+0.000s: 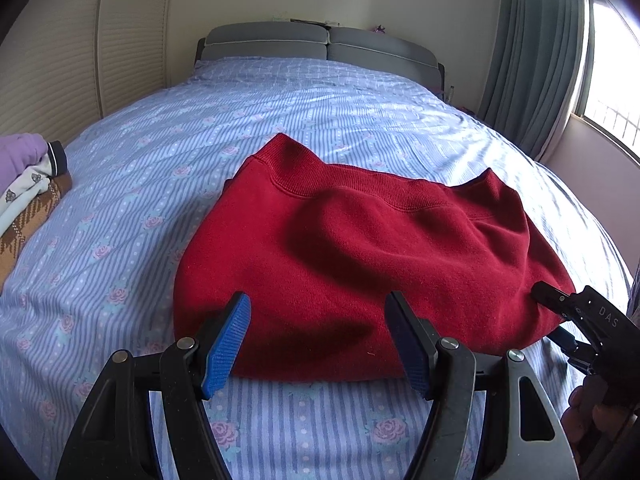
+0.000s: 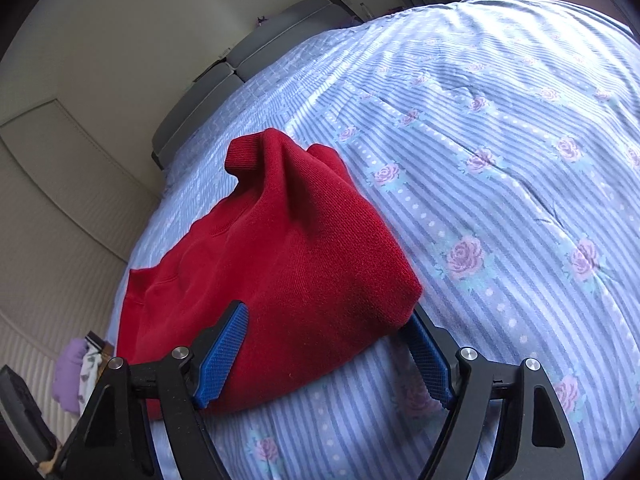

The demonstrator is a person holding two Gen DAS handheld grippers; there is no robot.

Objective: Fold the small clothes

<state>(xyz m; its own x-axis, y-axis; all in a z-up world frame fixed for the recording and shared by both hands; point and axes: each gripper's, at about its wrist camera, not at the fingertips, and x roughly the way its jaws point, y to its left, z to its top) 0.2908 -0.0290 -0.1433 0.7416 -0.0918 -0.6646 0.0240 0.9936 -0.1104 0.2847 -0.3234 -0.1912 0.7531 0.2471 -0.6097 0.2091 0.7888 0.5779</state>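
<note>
Already you are working with a red sweater that is lying folded over on the bed, its ribbed hem band running across the far side and its near edge sitting as a smooth doubled fold; I judge one fold done, with more folding and the stacking left. You are holding the left gripper open, its blue textured pads either side of the near fold, pressing nothing. You are holding the right gripper open too, straddling the sweater's right corner; the cloth is sitting between the pads, not visibly pinched. The knit is looking thick, soft and finely ribbed, bulging instead of lying flat. A pile of other clothes, lilac, printed white and brown plaid, is waiting at the left edge of the striped, rose-printed sheet.
</note>
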